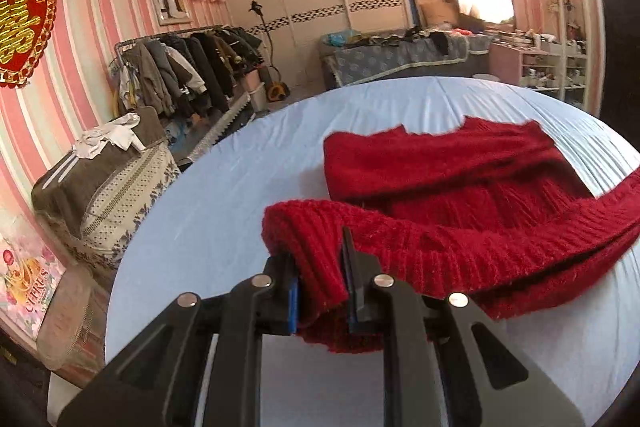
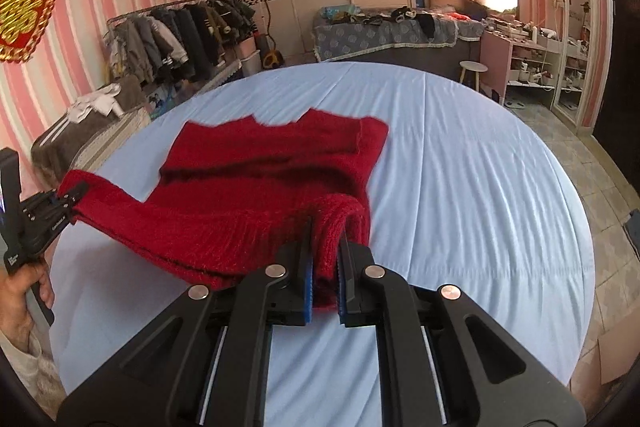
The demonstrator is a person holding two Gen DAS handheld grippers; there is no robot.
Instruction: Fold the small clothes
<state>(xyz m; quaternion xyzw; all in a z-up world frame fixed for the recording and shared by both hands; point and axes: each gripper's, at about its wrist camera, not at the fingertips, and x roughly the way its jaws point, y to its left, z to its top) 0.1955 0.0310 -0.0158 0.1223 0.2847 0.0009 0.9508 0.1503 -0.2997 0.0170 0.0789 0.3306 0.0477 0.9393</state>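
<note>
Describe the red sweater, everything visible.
The red sweater is a fuzzy ribbed knit, lying on the light blue sheet. Its far part, neckline notch away from the cameras, lies flat; the near ribbed edge is lifted and doubled over. The left tongs pinch one near corner, the right tongs the other, fabric bunched between the pads.

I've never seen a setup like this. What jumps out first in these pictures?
The red sweater, lying on a pale blue bed sheet in mid-frame. Its near ribbed edge is lifted, pinched at one corner by the left hand-held gripper and at the other by the right hand-held gripper. A red-and-gold heart hangs on the striped wall, far left.
</note>
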